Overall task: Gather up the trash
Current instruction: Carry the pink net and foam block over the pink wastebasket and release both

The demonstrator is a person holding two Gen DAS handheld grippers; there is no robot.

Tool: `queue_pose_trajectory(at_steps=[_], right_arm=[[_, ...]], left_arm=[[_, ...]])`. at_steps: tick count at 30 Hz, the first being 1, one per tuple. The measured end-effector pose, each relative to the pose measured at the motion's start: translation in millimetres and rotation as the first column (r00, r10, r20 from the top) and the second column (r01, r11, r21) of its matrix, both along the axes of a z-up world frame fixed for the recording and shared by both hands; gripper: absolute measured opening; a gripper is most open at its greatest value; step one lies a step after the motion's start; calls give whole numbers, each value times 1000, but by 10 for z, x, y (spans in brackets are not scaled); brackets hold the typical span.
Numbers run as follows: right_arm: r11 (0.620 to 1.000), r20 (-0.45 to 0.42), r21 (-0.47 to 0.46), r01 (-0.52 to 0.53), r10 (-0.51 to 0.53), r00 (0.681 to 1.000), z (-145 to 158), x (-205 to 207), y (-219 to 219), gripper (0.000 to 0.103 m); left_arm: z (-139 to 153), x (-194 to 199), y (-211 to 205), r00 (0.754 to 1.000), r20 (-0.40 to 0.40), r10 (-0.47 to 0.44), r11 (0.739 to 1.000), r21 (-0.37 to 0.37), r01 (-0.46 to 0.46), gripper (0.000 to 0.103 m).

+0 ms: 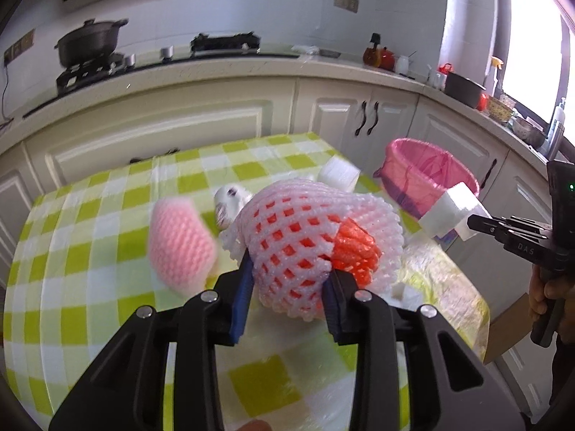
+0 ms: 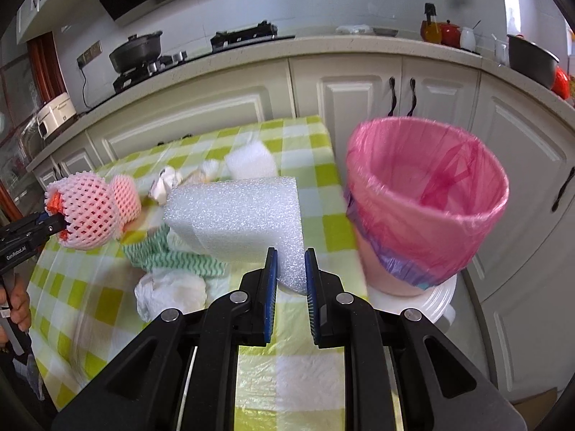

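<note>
My left gripper (image 1: 287, 280) is shut on a pink-and-orange foam fruit net (image 1: 309, 248) and holds it above the checked table (image 1: 90, 215); it also shows in the right wrist view (image 2: 90, 212). A second pink foam net (image 1: 179, 248) sits beside it. My right gripper (image 2: 290, 276) is shut on a white foam block (image 2: 237, 215) and holds it over the table, left of the pink-lined trash bin (image 2: 427, 201). The bin (image 1: 427, 176) and the held block (image 1: 449, 212) also show at the right in the left wrist view.
On the table lie a green-striped cloth (image 2: 161, 255), a crumpled white tissue (image 2: 172, 291), another white foam piece (image 2: 251, 161) and crumpled paper (image 2: 165, 183). The bin stands on a white stool (image 2: 431, 298) by the table's right edge. Kitchen cabinets (image 2: 359, 97) stand behind.
</note>
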State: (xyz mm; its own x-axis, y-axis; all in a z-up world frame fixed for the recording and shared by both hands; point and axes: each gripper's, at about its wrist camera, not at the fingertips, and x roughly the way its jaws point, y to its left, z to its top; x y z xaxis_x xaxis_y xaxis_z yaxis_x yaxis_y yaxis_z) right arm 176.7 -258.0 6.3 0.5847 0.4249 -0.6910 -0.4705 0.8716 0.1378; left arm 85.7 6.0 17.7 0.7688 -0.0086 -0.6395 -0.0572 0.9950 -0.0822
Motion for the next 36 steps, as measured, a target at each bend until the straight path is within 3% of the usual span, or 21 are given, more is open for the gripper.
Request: queue_pose_trajectory(at_steps=[8, 16, 29, 31, 33, 36], right_arm=[[997, 59, 25, 80, -81, 995, 303, 382, -321, 17], [977, 93, 10, 213, -213, 973, 388, 881, -769, 17], [950, 65, -20, 311, -309, 949, 249, 1433, -1182, 17], [948, 61, -19, 319, -317, 946, 230, 1486, -1234, 17], [946, 60, -19, 325, -323, 944, 210, 1515, -1265, 17], [940, 57, -33, 341, -339, 939, 169, 1544, -1306, 19]], left_arm=[[293, 595, -467, 993, 65, -99, 995, -10, 100, 34], [473, 1402, -1071, 974, 97, -205, 977, -38, 209, 35], [371, 2397, -1844, 951, 66, -302, 944, -120, 308, 39], [324, 2485, -1902, 949, 55, -309, 941, -123, 314, 42], [279, 2552, -1931, 947, 45, -318, 937, -137, 321, 58], [227, 2647, -1953, 946, 37, -323, 932, -161, 325, 68]])
